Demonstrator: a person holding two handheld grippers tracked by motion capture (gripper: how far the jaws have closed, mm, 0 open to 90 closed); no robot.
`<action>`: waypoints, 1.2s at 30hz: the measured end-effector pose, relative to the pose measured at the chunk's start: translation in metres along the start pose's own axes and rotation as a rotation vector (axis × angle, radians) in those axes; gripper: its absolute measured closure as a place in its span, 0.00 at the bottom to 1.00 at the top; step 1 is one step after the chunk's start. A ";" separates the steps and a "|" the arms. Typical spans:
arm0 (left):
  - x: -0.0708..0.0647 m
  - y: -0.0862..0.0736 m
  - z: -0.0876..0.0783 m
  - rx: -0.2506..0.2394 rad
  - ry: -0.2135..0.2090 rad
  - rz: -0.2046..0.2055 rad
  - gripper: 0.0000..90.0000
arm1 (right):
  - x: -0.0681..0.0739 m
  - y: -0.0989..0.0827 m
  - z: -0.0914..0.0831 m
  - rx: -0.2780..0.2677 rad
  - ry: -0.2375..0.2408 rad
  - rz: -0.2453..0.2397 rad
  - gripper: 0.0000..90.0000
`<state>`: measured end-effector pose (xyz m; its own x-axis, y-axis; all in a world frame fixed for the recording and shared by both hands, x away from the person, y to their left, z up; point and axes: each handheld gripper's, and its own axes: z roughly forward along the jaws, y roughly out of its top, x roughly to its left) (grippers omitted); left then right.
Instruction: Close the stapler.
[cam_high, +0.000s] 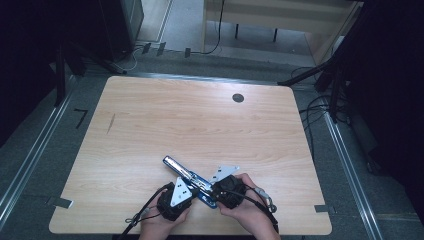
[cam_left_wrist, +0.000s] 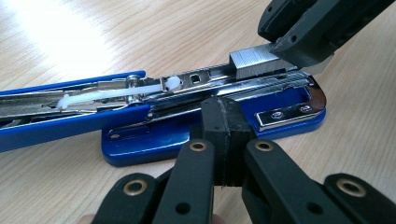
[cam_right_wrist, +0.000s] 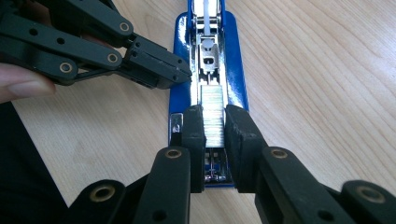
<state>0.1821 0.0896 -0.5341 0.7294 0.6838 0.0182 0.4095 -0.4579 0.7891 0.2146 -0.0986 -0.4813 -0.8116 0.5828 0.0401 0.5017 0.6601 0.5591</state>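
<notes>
Landmark: the blue stapler (cam_high: 192, 178), lying opened out flat on the near part of the wooden table (cam_high: 200, 115), its magazine channel facing up.

Nearest the person, both hands sit at the table's front edge. Left gripper (cam_left_wrist: 223, 119): jaws pressed fully together, nothing between them, tip touching or just short of the stapler's side rail, apparently bracing it. Approach is low and nearly level, from the stapler's side.

Right gripper (cam_right_wrist: 215, 123): jaws clamped on a strip of staples (cam_right_wrist: 213, 114) over the front end of the stapler's channel, pads on the strip's two long sides. The tool comes in along the stapler's length, tilted down.

Handling, judged: the strip is light, stiff, but brittle; glued staples snap apart if squeezed hard or bent, and the smooth metal sides are slippery. Best held across the long flanks, mid-length, as now. The stapler is heavier, rigid, and could slide on the wood; brace at the base.

Beyond the stapler, the hinged top arm (cam_high: 173, 163) extends away.
</notes>
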 end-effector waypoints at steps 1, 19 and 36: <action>0.000 0.000 0.000 0.000 0.000 0.000 1.00 | 0.000 0.000 0.000 0.001 -0.001 -0.001 0.89; 0.000 0.000 0.000 0.001 0.000 0.001 1.00 | 0.002 0.001 0.002 0.006 -0.010 -0.020 0.89; 0.000 0.000 0.000 0.000 0.000 0.000 1.00 | 0.002 0.000 0.004 0.006 0.003 -0.025 0.80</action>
<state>0.1820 0.0896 -0.5341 0.7294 0.6838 0.0183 0.4093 -0.4577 0.7893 0.2137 -0.0954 -0.4847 -0.8248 0.5646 0.0283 0.4827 0.6774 0.5550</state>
